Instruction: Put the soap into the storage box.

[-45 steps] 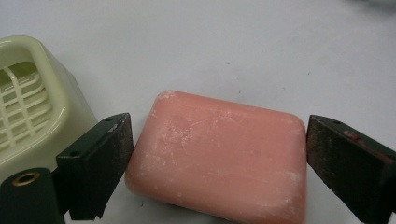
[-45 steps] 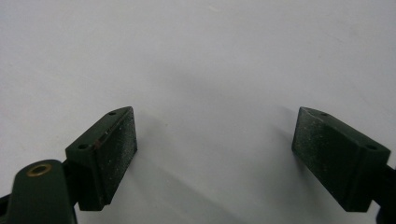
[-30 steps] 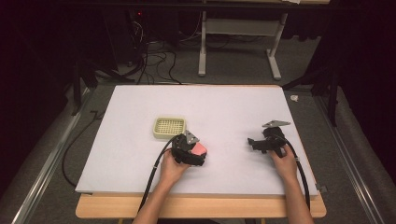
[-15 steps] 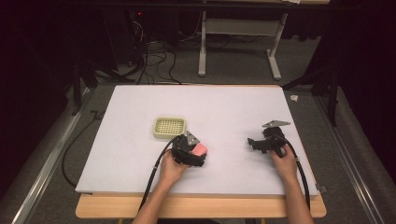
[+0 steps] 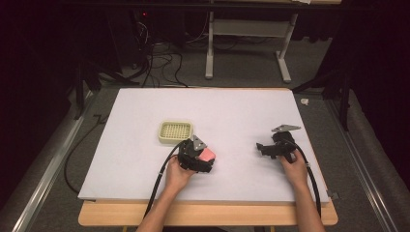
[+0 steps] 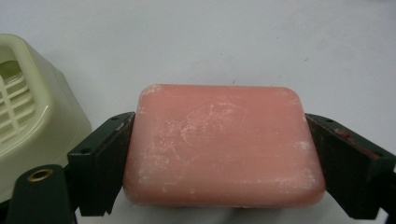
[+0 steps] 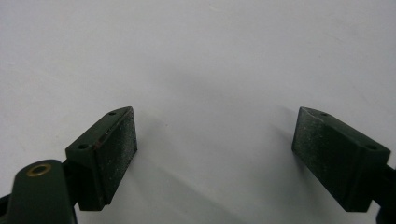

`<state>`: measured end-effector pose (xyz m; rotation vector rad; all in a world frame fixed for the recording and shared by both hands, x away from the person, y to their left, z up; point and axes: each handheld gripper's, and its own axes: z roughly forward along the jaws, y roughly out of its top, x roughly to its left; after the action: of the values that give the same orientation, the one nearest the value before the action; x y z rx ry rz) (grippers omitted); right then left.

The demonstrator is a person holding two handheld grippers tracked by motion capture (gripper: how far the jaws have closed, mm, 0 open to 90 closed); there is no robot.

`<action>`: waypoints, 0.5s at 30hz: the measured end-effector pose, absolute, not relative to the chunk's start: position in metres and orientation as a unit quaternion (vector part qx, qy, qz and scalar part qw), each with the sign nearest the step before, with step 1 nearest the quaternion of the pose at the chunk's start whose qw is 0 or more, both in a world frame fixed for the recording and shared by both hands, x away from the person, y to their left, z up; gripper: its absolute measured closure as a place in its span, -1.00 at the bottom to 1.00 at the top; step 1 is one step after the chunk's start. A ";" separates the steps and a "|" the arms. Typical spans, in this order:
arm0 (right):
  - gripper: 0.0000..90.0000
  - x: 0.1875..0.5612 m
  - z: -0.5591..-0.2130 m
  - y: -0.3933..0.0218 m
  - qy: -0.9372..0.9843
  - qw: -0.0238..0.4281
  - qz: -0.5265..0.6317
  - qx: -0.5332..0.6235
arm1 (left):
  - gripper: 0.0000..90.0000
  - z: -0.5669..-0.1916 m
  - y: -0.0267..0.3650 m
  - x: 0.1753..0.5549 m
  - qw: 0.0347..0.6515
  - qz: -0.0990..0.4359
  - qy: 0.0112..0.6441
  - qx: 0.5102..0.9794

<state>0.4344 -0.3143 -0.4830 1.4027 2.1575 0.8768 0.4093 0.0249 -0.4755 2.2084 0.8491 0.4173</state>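
The white table (image 5: 241, 116) is carrying 2 things near its middle: a cream dish (image 5: 176, 132) with a slotted floor, and, just near and right of it, a pink soap (image 6: 223, 144) lying flat on the surface. The left gripper (image 5: 200, 159) is sitting over the soap with its 2 jaws having just been closing in on it; in the left gripper view both pads are meeting the bar's short ends, so it is pinching the soap. To do this step well, the squeeze is best kept firm and square on those ends, since the bar looks smooth and could slide out, and the lift ought to come straight up before any swing toward the dish at far left. The left hand is lying low at the near edge, with the forearm reaching in from below and its cable trailing back. The right gripper (image 5: 270, 149) is resting well apart at right, jaws spread over bare table.
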 end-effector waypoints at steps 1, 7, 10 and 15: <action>-0.68 0.434 -0.483 -0.314 0.776 0.210 0.315 0.505 | -0.69 -0.475 0.025 0.409 0.362 0.162 0.329 0.857; -0.68 0.434 -0.483 -0.314 0.776 0.210 0.315 0.504 | -0.69 -0.471 0.028 0.407 0.365 0.162 0.330 0.856; -0.68 0.434 -0.483 -0.314 0.776 0.210 0.315 0.505 | -0.69 -0.468 0.030 0.406 0.371 0.156 0.331 0.853; -0.68 0.434 -0.483 -0.314 0.776 0.210 0.315 0.504 | -0.69 -0.463 0.033 0.405 0.381 0.154 0.335 0.848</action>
<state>0.4344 -0.3143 -0.4830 1.4026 2.1577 0.8766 0.4050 0.0329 -0.4631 2.1644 0.8545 0.3939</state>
